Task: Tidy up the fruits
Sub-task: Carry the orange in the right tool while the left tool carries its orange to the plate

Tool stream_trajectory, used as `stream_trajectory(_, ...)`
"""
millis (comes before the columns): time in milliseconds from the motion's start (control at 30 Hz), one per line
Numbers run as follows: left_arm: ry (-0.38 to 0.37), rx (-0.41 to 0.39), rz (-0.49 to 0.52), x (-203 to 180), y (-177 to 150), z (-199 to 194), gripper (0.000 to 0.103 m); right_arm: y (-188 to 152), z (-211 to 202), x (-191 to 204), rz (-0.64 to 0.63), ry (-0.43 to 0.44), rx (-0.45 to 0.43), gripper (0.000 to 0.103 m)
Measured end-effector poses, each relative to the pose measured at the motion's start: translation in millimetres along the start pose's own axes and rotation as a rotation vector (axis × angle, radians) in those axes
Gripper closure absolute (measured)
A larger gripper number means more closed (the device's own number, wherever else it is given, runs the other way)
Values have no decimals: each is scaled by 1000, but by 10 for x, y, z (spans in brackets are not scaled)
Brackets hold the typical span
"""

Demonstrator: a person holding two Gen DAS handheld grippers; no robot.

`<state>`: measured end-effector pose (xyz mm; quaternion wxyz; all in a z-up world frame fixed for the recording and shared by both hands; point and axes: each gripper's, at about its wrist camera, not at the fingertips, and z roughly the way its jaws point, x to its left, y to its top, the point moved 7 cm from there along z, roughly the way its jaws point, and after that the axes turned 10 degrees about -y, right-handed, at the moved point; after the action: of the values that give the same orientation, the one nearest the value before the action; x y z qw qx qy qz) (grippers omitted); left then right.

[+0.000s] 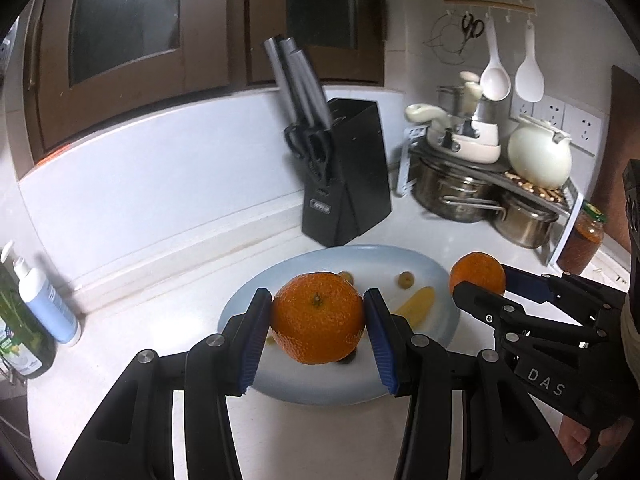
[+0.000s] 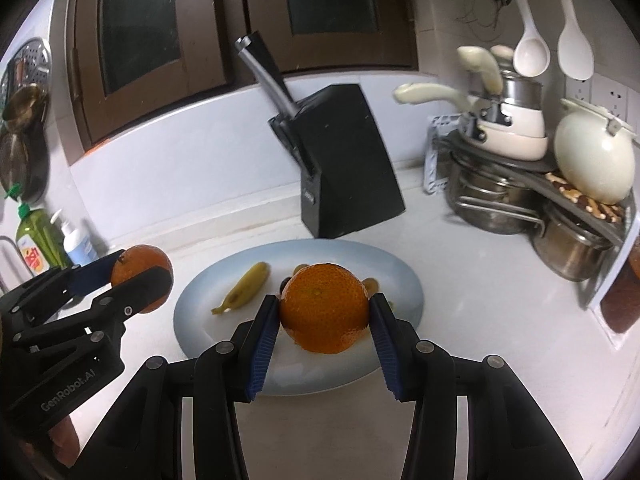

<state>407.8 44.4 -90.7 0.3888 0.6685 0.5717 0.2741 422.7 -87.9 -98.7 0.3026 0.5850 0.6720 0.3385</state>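
Both tongs clamped on fruit: left gripper (image 1: 318,316) holds one orange (image 1: 317,317) over the plate's (image 1: 420,268) near edge; right gripper (image 2: 324,314) holds another orange (image 2: 325,307) above its middle.

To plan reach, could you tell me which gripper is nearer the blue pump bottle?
Left. The left gripper is right of the blue pump bottle; the right gripper is farther right, beyond the left one.

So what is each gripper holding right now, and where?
Left gripper clamps one orange across its sides; right gripper clamps another orange likewise, both above the plate.
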Motion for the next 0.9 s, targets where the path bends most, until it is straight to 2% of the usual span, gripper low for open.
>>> stream_trajectory(433, 14, 75, -30, 265, -253, 199, 56, -199, 309, 224, -22, 37, 83, 56)
stream_trajectory(900, 4, 175, -31, 423, -541, 595, 56, -477, 685, 340, -44, 26, 186, 56)
